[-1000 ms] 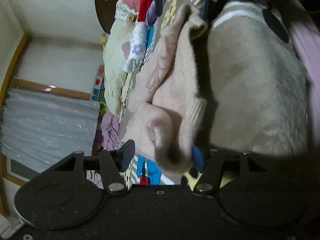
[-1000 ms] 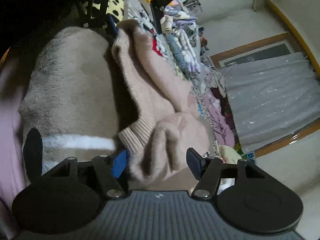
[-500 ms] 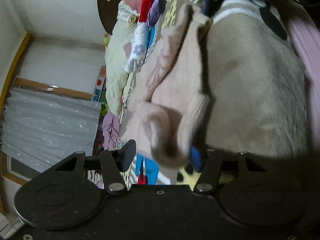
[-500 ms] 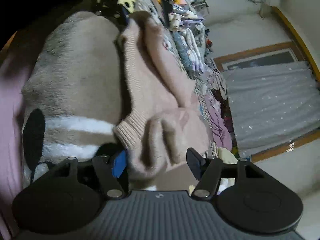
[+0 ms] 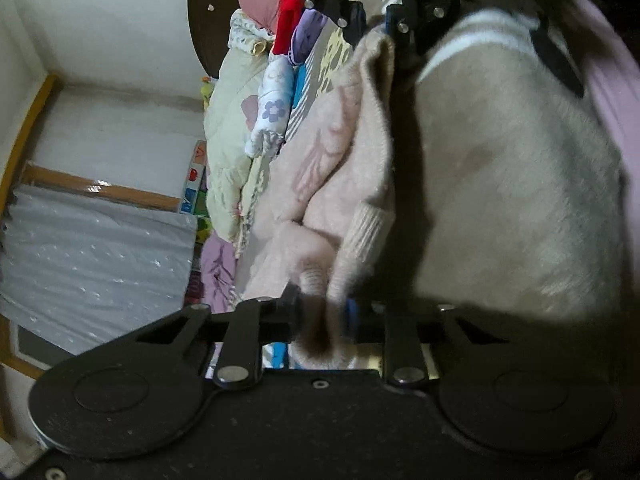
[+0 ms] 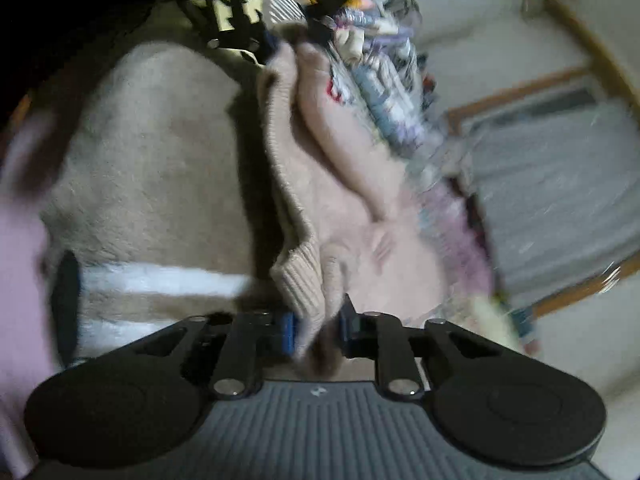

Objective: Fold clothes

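A pink-beige knit sweater (image 5: 340, 168) hangs bunched between my two grippers. In the left wrist view my left gripper (image 5: 320, 312) pinches one ribbed corner of it, its jaws closing with the cloth squeezed between the pads. My right gripper (image 5: 376, 28) shows at the top of that view, at the sweater's far end. In the right wrist view the sweater (image 6: 352, 208) runs away from my right gripper (image 6: 316, 326), whose jaws are closing tight on a ribbed cuff (image 6: 304, 280). My left gripper (image 6: 248, 40) grips the far end.
A fluffy beige garment with white stripes (image 5: 512, 168) fills the side next to the sweater, with pink cloth (image 5: 616, 92) beyond it. Behind lies a bed heaped with several clothes (image 5: 240, 128). A grey sheet (image 5: 88, 256) covers a wood-framed opening.
Both grippers stood wide around the sweater's folded ends before. Now each has closed its jaws on the cloth. The hands themselves have barely shifted.
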Available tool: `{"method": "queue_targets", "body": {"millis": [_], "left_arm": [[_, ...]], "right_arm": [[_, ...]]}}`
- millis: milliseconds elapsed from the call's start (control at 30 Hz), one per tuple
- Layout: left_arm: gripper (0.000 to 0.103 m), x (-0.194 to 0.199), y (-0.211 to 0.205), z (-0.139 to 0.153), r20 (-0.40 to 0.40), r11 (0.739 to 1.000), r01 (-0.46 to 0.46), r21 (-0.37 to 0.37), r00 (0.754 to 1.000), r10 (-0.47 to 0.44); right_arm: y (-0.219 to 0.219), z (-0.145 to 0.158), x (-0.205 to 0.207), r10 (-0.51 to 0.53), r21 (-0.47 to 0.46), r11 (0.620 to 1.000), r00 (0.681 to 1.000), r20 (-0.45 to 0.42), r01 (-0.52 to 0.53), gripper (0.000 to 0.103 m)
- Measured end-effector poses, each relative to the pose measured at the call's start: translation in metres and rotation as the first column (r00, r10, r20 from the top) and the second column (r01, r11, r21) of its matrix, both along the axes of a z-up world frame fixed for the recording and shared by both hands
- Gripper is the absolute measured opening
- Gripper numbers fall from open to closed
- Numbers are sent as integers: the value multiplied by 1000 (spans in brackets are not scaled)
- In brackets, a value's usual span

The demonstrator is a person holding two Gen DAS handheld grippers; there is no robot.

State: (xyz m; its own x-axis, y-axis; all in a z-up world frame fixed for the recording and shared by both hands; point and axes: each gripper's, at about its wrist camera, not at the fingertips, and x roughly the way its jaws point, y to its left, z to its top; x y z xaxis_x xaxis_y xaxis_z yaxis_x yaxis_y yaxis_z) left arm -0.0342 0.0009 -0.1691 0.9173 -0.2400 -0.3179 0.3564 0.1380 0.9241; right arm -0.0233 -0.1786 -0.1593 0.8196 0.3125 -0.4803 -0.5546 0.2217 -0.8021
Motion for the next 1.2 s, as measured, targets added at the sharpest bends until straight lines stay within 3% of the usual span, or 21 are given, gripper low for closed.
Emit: {"method": "queue_targets", "body": {"millis": [200,333,400,533,733,867,1067,1200], "left_arm": [[18,-27,1,18,-40,1000,12,-22,999,-13],[18,-58,3,47,-160,998,21,-67,987,-32],[18,-68,6,66,-206,994,16,-110,978,-39],[19,-51,15,111,-248,968,-35,-250,968,-30],[19,24,29,166,-289,892,-109,-439,957,-26],[20,90,37,184,-362,836,-177,-519,932,-28],[20,181,43,182,-489,719,-305,-624,871,-55],[19,235,54,172,-579,619,-411,-669,810,-89]], "right_arm": [[-8,34,-7,-8,44,999,990,-144,14,18],[-11,66,-11,14,63,998,966,-258,3,18],[-16,82,-25,28,78,997,946,-322,-3,18],[-30,115,-43,33,134,991,946,-323,11,18],[-40,182,19,-17,314,943,956,-294,113,18],[-52,207,83,-34,421,886,934,-356,193,18],[-65,201,190,-41,518,772,843,-537,368,18],[-71,180,247,-27,539,700,772,-635,468,18]]}}
